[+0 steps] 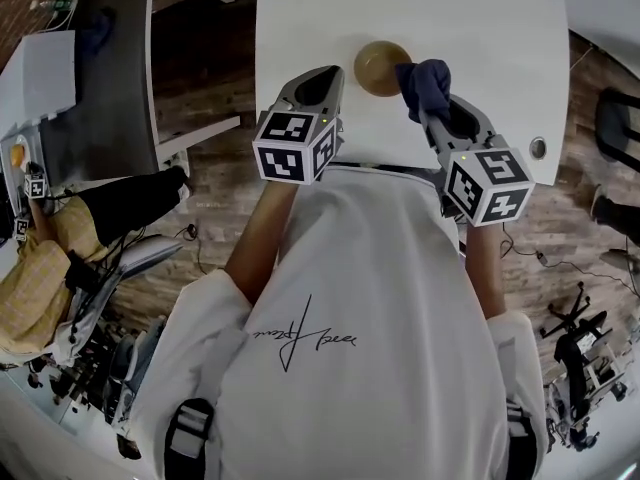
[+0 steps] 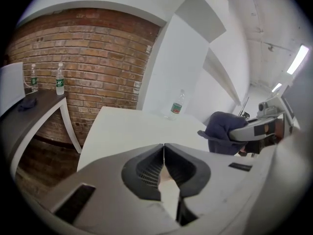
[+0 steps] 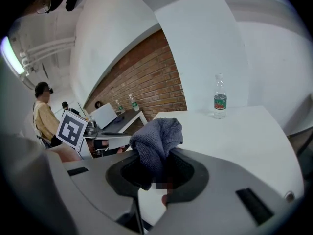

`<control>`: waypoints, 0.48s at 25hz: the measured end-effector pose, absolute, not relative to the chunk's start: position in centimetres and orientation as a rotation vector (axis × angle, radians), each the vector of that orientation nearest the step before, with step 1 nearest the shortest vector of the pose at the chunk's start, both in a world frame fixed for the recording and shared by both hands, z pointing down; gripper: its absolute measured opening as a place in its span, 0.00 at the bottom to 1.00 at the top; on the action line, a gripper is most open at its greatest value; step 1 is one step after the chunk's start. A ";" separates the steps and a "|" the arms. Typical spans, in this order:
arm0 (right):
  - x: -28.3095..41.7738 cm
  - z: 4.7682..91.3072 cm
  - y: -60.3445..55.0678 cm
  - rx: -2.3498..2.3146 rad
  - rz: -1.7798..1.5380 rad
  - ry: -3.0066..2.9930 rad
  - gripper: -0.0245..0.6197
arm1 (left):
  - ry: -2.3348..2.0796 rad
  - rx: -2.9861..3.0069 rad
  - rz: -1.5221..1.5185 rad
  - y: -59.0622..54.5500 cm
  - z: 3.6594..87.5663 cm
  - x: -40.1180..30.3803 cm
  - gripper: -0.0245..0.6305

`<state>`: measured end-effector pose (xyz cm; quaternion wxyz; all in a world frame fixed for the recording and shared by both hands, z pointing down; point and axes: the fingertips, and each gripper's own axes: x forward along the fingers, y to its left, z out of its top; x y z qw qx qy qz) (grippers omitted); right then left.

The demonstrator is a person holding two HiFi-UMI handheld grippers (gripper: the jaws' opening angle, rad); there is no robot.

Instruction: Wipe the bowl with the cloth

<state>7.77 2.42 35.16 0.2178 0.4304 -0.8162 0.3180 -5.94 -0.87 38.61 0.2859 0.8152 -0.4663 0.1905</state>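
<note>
– Cloth (image 3: 157, 136) first: did we have hold of it?
– We did. Our right gripper (image 3: 160, 156) had its jaws clamped on a dark blue bunch of it, and the rest stood up in a loose wad above the tips.
– And our left gripper (image 2: 163, 146)?
– Its jaws were pressed together tip to tip, with nothing between them.
– Where was the bowl (image 1: 378, 68)?
– It sat on the white table (image 1: 480, 18) in front of us, a brownish bowl between our two grippers. From the head view, our left tips were just beside its left rim and the cloth lay against its right rim. We could not tell whether the cloth touched it.
– What did we see farther out?
– A bottle (image 3: 220, 98) with a green label stood upright near the table's far edge, well apart from the bowl. Beyond it ran a brick wall (image 2: 83, 48), with a second table (image 2: 41, 102) beside it carrying two more bottles.
</note>
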 end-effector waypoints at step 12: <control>9.2 37.9 1.9 1.290 0.930 -2.161 0.16 | -1.158 2.119 0.572 -1.9 42.2 -5.7 0.07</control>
